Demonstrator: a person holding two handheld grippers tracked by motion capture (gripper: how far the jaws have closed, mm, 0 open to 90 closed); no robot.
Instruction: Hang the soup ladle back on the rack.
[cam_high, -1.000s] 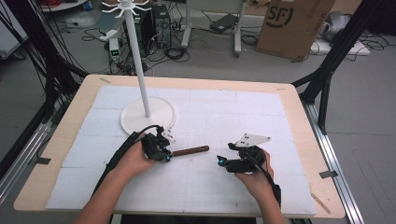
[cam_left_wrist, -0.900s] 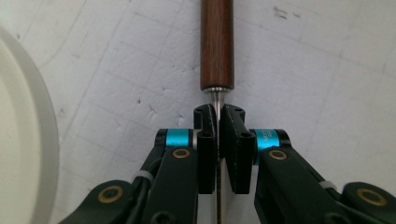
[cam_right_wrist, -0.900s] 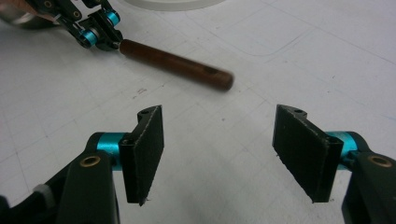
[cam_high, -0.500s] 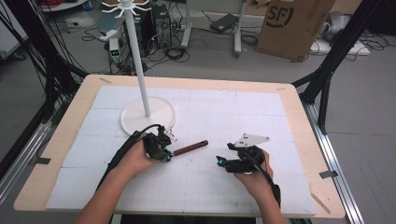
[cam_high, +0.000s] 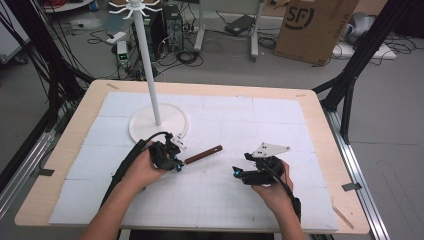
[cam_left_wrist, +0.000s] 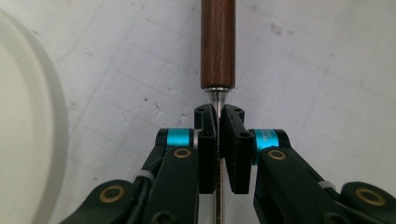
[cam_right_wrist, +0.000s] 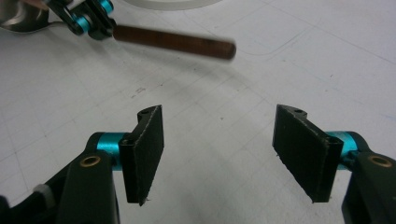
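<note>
Two tongs (cam_high: 176, 161) (cam_high: 239, 174), one wooden-handled utensil (cam_high: 202, 154), one stand (cam_high: 159, 122)

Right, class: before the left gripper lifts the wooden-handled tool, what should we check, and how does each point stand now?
1. Left gripper shut on the tool's metal shaft: ok.
2. Grip on the thin metal, not the wooden handle: ok, though slim, so it may pivot.
3. Right gripper open and holding nothing: ok.
4. Right gripper apart from the handle: ok.
5. White stand close beside the left hand: cannot tell whether there is room enough.
6. What the tool's far working end is: cannot tell.
</note>
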